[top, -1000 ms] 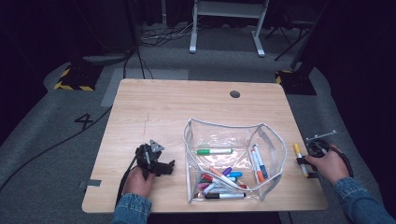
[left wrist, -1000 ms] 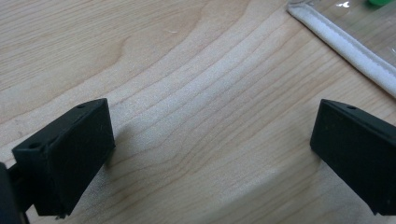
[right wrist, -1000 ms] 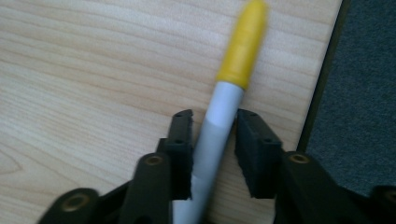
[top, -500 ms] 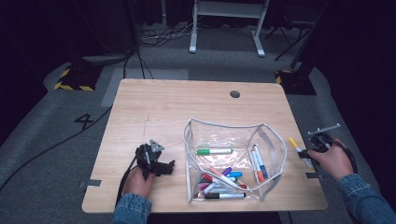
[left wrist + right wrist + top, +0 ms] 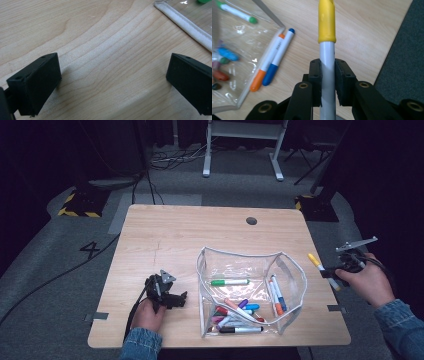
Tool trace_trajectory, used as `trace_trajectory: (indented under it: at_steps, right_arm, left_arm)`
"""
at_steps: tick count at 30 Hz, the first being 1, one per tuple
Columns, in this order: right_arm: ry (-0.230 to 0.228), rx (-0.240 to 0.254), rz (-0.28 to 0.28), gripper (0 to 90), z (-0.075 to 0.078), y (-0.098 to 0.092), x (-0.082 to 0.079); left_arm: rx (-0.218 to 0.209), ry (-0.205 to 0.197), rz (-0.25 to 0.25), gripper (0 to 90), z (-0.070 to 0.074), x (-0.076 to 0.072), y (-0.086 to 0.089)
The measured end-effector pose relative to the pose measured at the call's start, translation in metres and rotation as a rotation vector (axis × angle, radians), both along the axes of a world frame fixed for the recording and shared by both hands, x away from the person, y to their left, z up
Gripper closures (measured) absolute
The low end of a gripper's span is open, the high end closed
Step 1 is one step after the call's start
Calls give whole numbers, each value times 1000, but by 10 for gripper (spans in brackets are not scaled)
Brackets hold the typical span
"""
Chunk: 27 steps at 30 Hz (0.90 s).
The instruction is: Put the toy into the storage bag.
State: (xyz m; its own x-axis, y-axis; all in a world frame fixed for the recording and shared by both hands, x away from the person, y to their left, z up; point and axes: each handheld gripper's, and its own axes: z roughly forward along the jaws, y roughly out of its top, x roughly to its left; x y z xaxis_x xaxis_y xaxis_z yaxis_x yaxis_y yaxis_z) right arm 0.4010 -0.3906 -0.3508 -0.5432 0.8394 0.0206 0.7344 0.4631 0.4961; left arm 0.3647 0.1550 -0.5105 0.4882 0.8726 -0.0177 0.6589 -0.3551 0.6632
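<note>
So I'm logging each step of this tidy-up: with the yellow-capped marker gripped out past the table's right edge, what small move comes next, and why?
Probably carry the yellow-capped marker left, over the clear pouch. The right hand-held gripper is shut on it, and the pouch, already holding other markers, lies open beside it.

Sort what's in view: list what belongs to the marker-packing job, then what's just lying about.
In the job:
- yellow marker, clamped in the right gripper
- clear pouch
- markers in the pouch
- left gripper, open on the table

Lying about:
- floor cables
- desk frame
</note>
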Motion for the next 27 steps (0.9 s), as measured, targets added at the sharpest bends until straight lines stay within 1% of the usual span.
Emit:
trace_trajectory:
  at_steps: [4,7,9,12,15,19,21,23,27]
  right_arm:
    - [-24,6,46,774,21,10,-3]
    - [-42,17,93,773,37,21,-5]
    - [-48,18,115,773,46,29,-8]
    - [-64,25,169,773,59,41,-13]
    - [-72,30,211,773,70,55,-19]
    - [-78,40,265,773,81,71,-26]
    - [-88,40,303,774,87,82,-31]
    - [-95,24,333,774,91,92,-36]
    - [-99,14,391,773,95,110,-43]
  left_arm:
    - [-2,0,8,0,0,-1,0]
    - [-2,-2,8,0,0,-1,0]
    - [-2,-2,8,0,0,-1,0]
    - [-4,-1,8,0,0,-1,0]
    - [-4,1,5,0,0,-1,0]
    - [-5,0,0,0,0,-1,0]
    - [-4,3,-3,0,0,0,0]
    - [-4,3,-6,0,0,0,0]
    - [-2,-2,-8,0,0,0,0]
